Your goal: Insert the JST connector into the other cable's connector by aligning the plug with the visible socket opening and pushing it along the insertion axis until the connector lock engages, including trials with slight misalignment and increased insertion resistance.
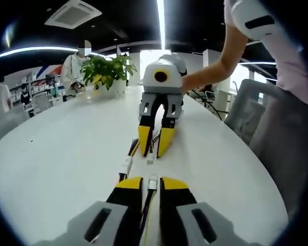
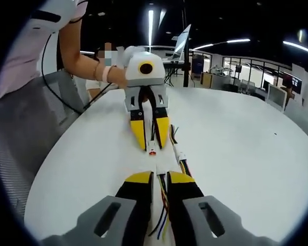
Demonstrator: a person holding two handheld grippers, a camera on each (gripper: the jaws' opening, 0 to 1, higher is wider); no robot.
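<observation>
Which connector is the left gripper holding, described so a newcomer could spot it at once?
Start at the white table. In the left gripper view, the left gripper rises from the bottom, shut on a small white connector with thin wires trailing back between its yellow tips. Unlike the loose cable lying just left of it, it is pinched and faces the right gripper.
</observation>
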